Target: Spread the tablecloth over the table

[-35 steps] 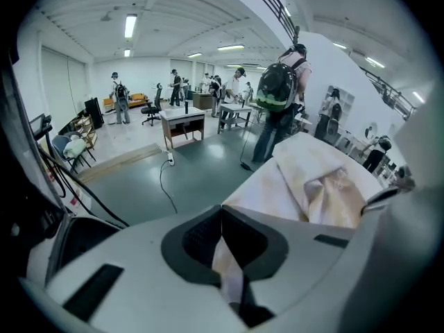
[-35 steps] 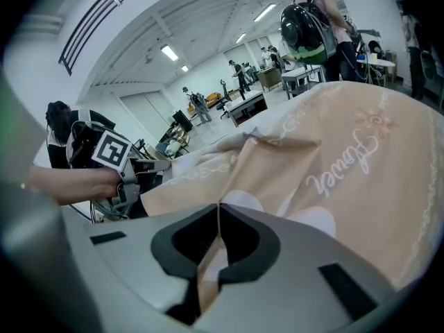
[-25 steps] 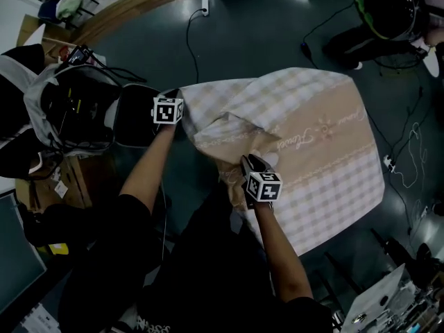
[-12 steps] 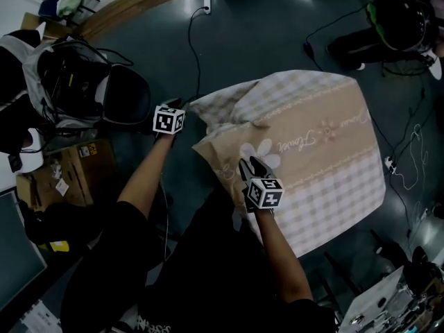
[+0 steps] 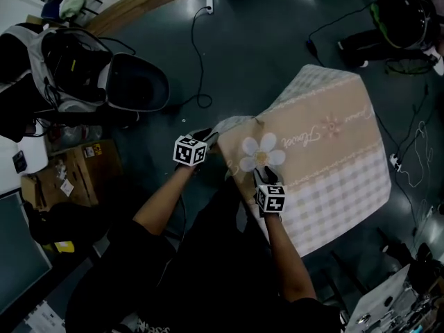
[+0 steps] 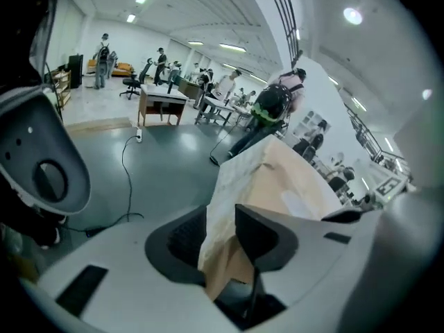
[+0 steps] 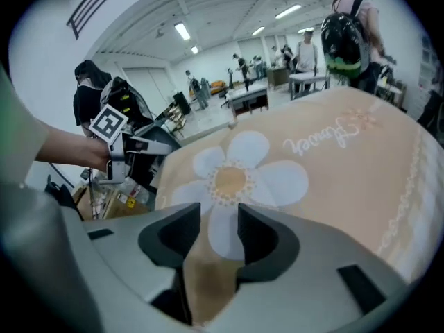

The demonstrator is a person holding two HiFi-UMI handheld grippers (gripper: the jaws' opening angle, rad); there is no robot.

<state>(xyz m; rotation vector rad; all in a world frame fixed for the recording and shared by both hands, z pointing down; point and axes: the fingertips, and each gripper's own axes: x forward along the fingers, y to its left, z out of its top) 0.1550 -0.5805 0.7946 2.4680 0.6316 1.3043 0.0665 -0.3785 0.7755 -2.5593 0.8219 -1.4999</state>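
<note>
Dark grey-green floor (image 5: pixel 250 40) strewn with cables (image 5: pixel 199 61) surrounds the worktop in the head view. The worktop itself is hidden under the tablecloth (image 5: pixel 333 158). The cloth already drapes most of it, with checked borders outward and a beige band carrying a white flower (image 5: pixel 261 154). Only the near-left corner is bunched into a crumpled fold (image 5: pixel 232 127). The left gripper (image 5: pixel 207 137) sits at that fold, and the right gripper (image 5: pixel 264 175) points at the cloth just below the flower.

The left gripper view shows the left gripper (image 6: pixel 220 217) with its fingers standing apart, having just been opening. A raised ridge of tablecloth (image 6: pixel 277 179) stands in the gap, loose rather than pinched.

The right gripper view shows the right gripper (image 7: pixel 218 220) the same way: its fingers have just been opening and are spread. Flat tablecloth (image 7: pixel 347 179) and a petal of the flower (image 7: pixel 236 175) run between them without being clamped. The left gripper (image 7: pixel 114 144) shows beside the cloth's left edge.

The fabric looks thin, light and limp. It should sag, wrinkle and slide easily over the worktop, with nothing to break. The best hold is probably the hem at the bunched corner, pinched as a doubled edge and drawn outward. A grip in the flat middle would likely only raise a pucker.
</note>
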